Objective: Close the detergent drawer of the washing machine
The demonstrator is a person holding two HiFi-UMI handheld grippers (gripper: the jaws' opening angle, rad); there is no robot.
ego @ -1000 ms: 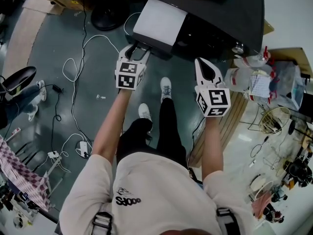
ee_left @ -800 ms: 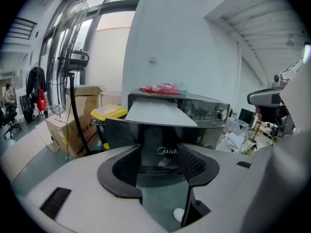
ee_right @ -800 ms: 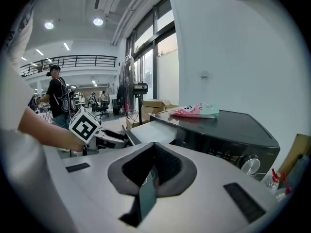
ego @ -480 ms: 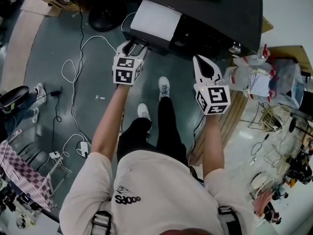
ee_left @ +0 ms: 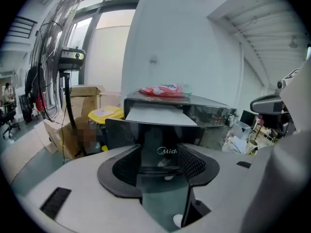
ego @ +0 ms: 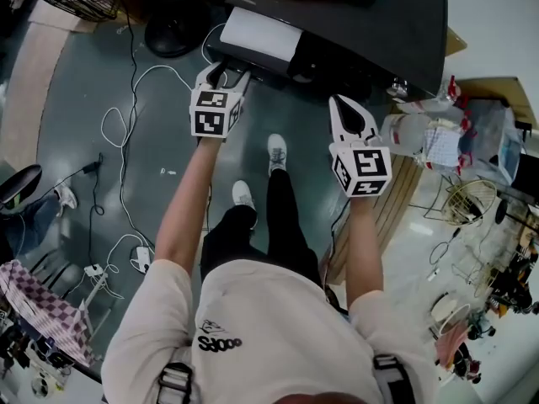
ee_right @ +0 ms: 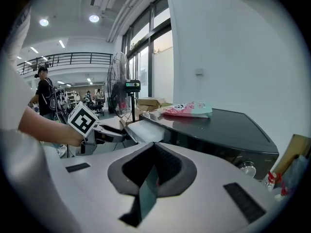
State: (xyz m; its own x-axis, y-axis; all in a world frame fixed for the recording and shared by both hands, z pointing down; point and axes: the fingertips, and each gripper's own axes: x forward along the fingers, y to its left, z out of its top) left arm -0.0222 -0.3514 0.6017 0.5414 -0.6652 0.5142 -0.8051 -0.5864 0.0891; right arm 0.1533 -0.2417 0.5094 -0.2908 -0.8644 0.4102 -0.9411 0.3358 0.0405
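Detergent drawer [ego: 257, 34] is sticking out from the front of the dark washing machine [ego: 379, 23]. I am holding the left gripper [ego: 226, 76] at the drawer's front panel, jaws standing apart. I am holding the right gripper [ego: 347, 109] beside it, clear of the machine, jaws pressed together on nothing.

We see the washing machine [ego: 379, 32] as a dark cabinet with a glossy black top, standing against a white wall. Its detergent drawer [ego: 257, 34] is open, jutting level out of the upper front at the left end as we face it. The drawer shows us a flat white top and a glossy black front with a pale logo.
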